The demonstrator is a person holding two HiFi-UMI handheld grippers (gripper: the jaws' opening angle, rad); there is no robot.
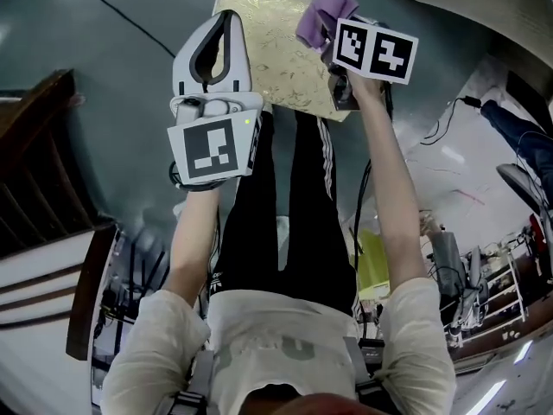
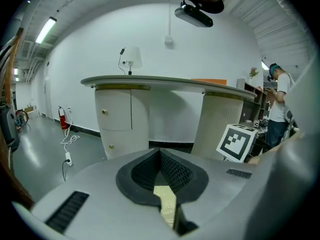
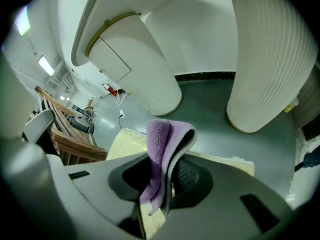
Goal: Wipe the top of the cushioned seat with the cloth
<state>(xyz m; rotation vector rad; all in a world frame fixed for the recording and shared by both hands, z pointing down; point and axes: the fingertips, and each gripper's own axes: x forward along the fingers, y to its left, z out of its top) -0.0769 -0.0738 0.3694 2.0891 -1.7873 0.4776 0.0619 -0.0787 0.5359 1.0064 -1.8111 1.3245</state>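
Right tongs [image 3: 161, 181] are clamped on the purple cloth [image 3: 167, 144]: a folded wad pinched btwn the pads, w/ a good tuft sticking out past the tips. I'd say that's the point, soft end leading and hard plastic off the fabric. Cloth's over the far right part of the cushioned seat [image 1: 272, 54], the pale gold patterned square straight ahead of the person's legs; touching or just above, can't tell. Left tongs [image 2: 160, 156] are pressed together at the tips, nothing btwn them, just a sliver of gold seat showing thru the gap lower down. They hang over the seat's left edge, prob parked out of the wiping lane, maybe ready to steady the seat. My read: the wipe is at its start or mid-pass. Most of the top lies bare on the near and left side, so the stroke wants to sweep that way w/ the tuft laid flat. Risk: the pinch is narrow, so the cloth could bunch or drag out. The seat sits low on a glossy grey-green floor [image 1: 112, 67], w/ a dark cable [image 1: 112, 11] trailing across it. Room: a long curved white surface [image 2: 165, 83] on rounded cabinets w/ a small lamp [image 2: 131, 59] on top, a red fire extinguisher [image 2: 62, 118] by the wall, wooden slatted furniture [image 1: 34, 162] on the left, and another person [image 2: 277, 96] amid clutter far right.
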